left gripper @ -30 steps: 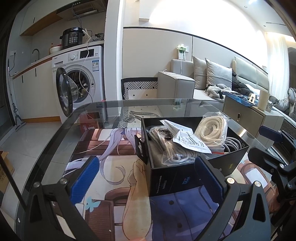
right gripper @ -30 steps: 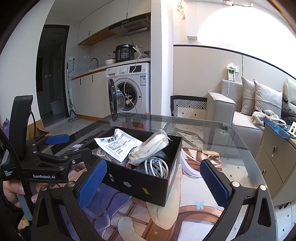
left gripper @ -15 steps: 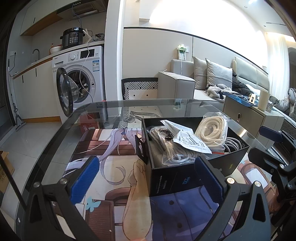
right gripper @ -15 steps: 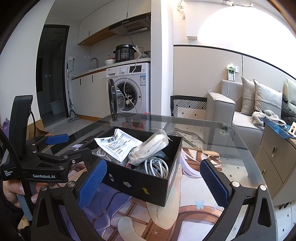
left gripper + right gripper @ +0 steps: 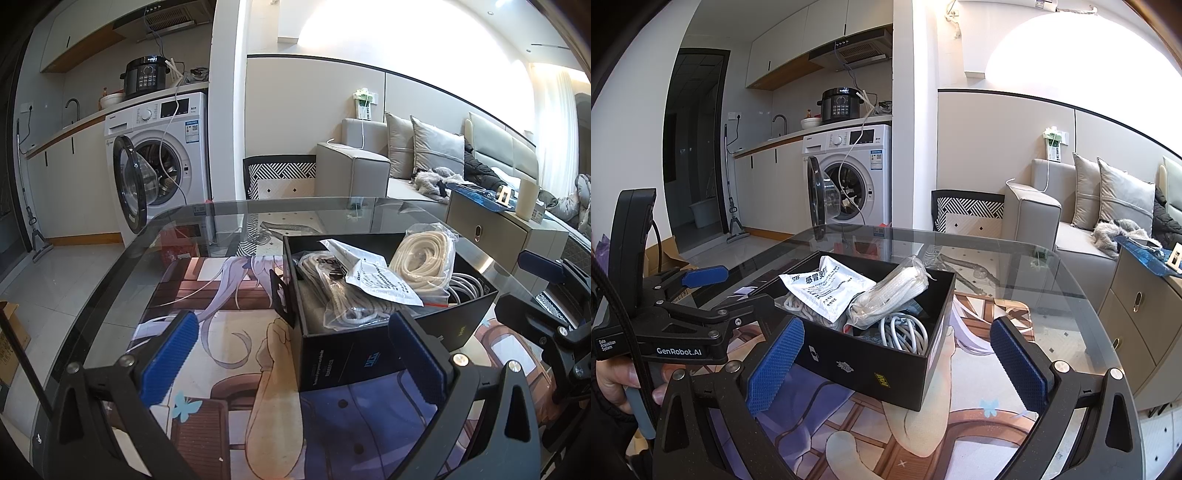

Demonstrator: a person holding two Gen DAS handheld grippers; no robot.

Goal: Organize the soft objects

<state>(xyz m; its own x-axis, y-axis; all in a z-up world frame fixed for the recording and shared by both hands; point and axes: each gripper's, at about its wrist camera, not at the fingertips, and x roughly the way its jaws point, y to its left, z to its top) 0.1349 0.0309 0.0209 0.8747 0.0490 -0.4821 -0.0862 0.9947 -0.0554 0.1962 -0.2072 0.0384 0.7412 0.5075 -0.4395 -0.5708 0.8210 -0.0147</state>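
Both tools hang above the round glass table (image 5: 1052, 266), nothing in either one. The left gripper (image 5: 291, 363) has its ridged blue rubber pads (image 5: 168, 360) spread wide apart, and the right gripper (image 5: 895, 363) shows the same: knurled blue pads on matte black arms, well separated and empty. Between them sits the black box (image 5: 886, 365), a shallow rectangular cardboard tray with small printed logos on its sides, resting on the glass over a glossy cartoon-print mat (image 5: 229, 332). The soft goods are all inside it: a flat white foil-like sachet (image 5: 827, 290) with printed text lies on top, a crinkly clear bag of cream rope (image 5: 424, 258) leans at the box's far end, a bagged grey cord (image 5: 343, 302) sits nearer the left tool, and loose coils of pale cable (image 5: 905, 332) fill one corner. A hand (image 5: 613, 380) grips the left tool's handle at the frame edge, though it's partly hidden.
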